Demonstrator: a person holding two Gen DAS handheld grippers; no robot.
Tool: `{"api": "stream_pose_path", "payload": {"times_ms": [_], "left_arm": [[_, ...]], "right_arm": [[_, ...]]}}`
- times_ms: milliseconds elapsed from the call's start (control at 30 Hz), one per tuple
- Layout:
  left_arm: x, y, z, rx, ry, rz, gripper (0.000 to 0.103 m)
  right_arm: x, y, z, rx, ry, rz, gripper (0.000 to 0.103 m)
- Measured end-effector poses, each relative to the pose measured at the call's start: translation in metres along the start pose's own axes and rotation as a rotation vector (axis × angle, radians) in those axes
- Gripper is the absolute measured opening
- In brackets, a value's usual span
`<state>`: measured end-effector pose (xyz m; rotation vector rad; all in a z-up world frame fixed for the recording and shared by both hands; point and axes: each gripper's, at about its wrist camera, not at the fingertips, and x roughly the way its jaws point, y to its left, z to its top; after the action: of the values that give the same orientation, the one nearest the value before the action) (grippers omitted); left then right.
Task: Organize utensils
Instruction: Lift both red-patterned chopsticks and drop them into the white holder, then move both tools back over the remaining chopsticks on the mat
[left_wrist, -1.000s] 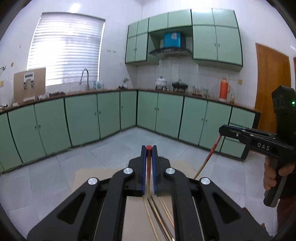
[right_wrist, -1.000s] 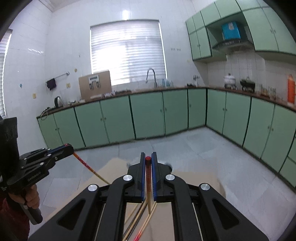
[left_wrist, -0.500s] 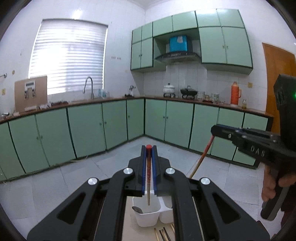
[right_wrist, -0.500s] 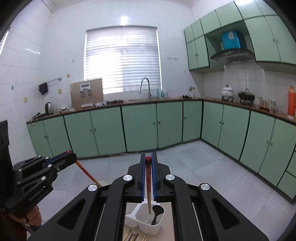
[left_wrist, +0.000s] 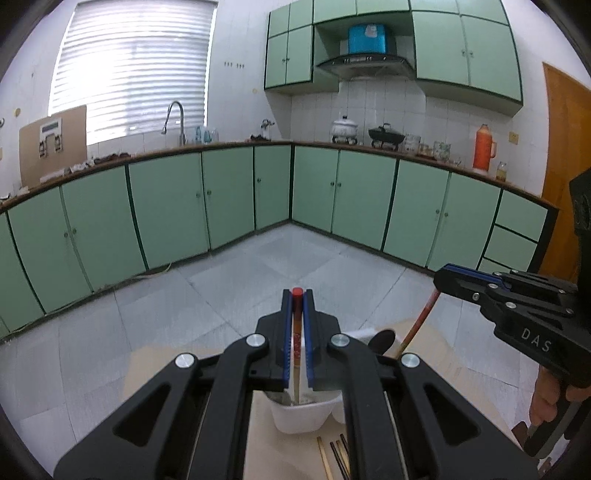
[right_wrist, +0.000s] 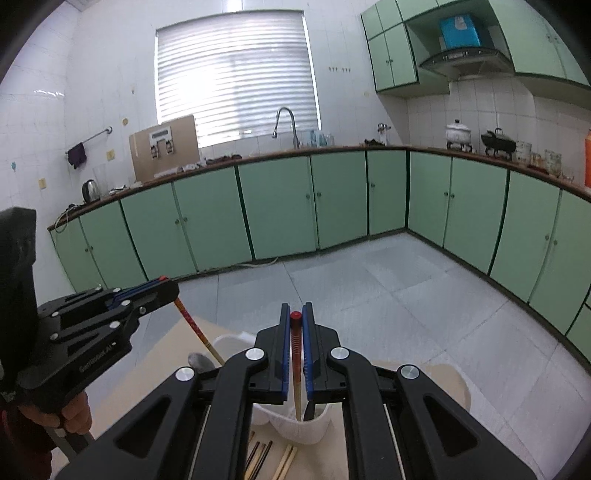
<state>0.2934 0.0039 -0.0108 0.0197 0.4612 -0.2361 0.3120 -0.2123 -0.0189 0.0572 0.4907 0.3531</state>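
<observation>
My left gripper (left_wrist: 296, 295) is shut on a red-topped chopstick (left_wrist: 296, 343) that hangs down into a white utensil holder (left_wrist: 301, 417). My right gripper (right_wrist: 295, 317) is shut on another red-topped chopstick (right_wrist: 295, 354), its lower end inside the same white holder (right_wrist: 301, 424). Each gripper shows in the other's view, the right one (left_wrist: 443, 275) with its chopstick (left_wrist: 417, 325), the left one (right_wrist: 168, 284) with its chopstick (right_wrist: 195, 328). A dark spoon (left_wrist: 380, 338) stands in the holder. Several loose chopsticks (left_wrist: 334, 458) lie on the tabletop in front of it.
The holder stands on a light wooden tabletop (right_wrist: 159, 365). Beyond it is grey tiled floor (left_wrist: 258, 269) and a run of green kitchen cabinets (left_wrist: 351, 199). An orange door (left_wrist: 565, 155) is at the right.
Both grippers have lowered over the white holder, which now sits closer under the jaws. The chopstick ends have gone down into it. Both stay shut.
</observation>
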Motion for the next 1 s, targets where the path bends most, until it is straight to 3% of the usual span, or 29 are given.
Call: {"api": "stream_pose_path", "payload": {"times_ms": [100,200,267,333,533,633,900,1000], "left_arm": [[-0.002,0.004,-0.006,-0.001,0.003,0.000,0.009],[-0.010,0.010,-0.008,-0.019,-0.005,0.001,0.024],[-0.020,0.012,-0.009,-0.027,-0.019,0.002,0.031],[-0.031,0.013,-0.012,-0.035,-0.039,0.009,0.049],[-0.073,0.008,-0.034,-0.033,-0.099,0.050,0.076],[-0.092,0.006,-0.058,-0.042,-0.091,0.062,0.084],[-0.109,0.005,-0.121,-0.034,0.037,0.084,0.090],[-0.109,0.005,-0.145,-0.041,0.099,0.086,0.090]], "right_arm": [[-0.001,-0.005,-0.006,0.018,0.012,-0.010,0.009],[-0.009,-0.010,-0.009,0.033,0.000,-0.024,0.022],[-0.017,-0.012,-0.010,0.041,-0.018,-0.038,0.040],[-0.028,-0.013,-0.014,0.049,-0.043,-0.056,0.052],[-0.060,-0.015,-0.038,0.079,-0.077,-0.081,0.069],[-0.075,-0.012,-0.060,0.083,-0.080,-0.103,0.079],[-0.096,0.002,-0.128,0.085,-0.026,-0.162,0.096],[-0.096,0.007,-0.153,0.098,0.016,-0.172,0.097]]}}
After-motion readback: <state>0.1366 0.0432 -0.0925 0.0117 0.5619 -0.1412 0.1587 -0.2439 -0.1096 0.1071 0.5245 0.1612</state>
